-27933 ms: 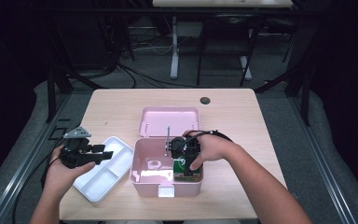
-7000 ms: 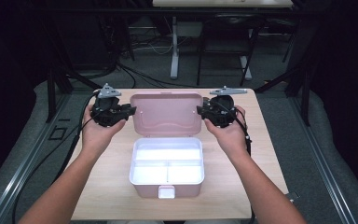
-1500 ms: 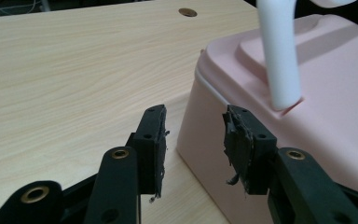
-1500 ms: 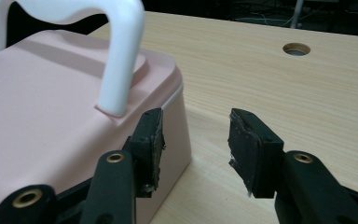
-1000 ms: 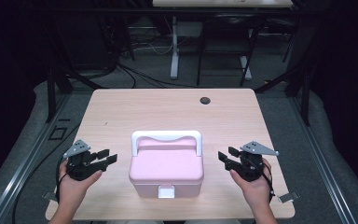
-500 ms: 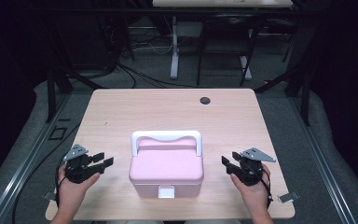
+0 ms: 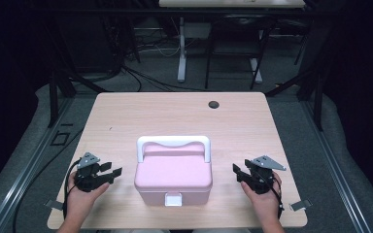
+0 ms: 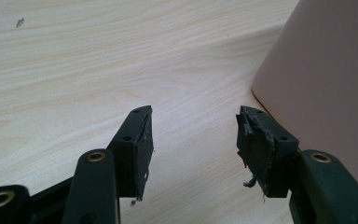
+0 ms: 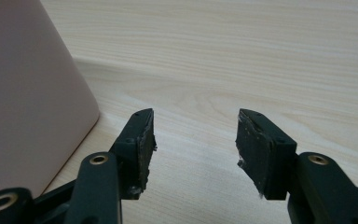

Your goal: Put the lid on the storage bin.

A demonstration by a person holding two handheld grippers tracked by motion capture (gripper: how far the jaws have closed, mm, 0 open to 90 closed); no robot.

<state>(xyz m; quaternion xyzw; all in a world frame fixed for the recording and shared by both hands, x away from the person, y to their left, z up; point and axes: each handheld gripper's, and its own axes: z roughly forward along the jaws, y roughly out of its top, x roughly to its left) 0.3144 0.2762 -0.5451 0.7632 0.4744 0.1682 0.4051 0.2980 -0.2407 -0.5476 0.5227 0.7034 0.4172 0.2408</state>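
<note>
A pink lidded box (image 7: pixel 173 177) with a white handle (image 7: pixel 173 142) and a white front latch (image 7: pixel 173 199) sits shut near the table's front edge. My left gripper (image 7: pixel 110 174) rests low on the table to the box's left, open and holding nothing. In the left gripper view the box's pink wall (image 8: pixel 326 79) stands just right of my open left gripper (image 8: pixel 195 140). My right gripper (image 7: pixel 239 173) rests to the box's right, also open with nothing held. In the right gripper view the pink wall (image 9: pixel 25 98) rises left of my right gripper (image 9: pixel 196 140).
The light wooden table (image 7: pixel 184 114) has a small dark round hole or cap (image 7: pixel 213 104) near its far edge. Cables trail from both grippers off the front corners. Dark floor, cables and table legs lie beyond the far edge.
Both hands have drawn slightly back toward the table's front edge and settled. The box stays shut in place.
</note>
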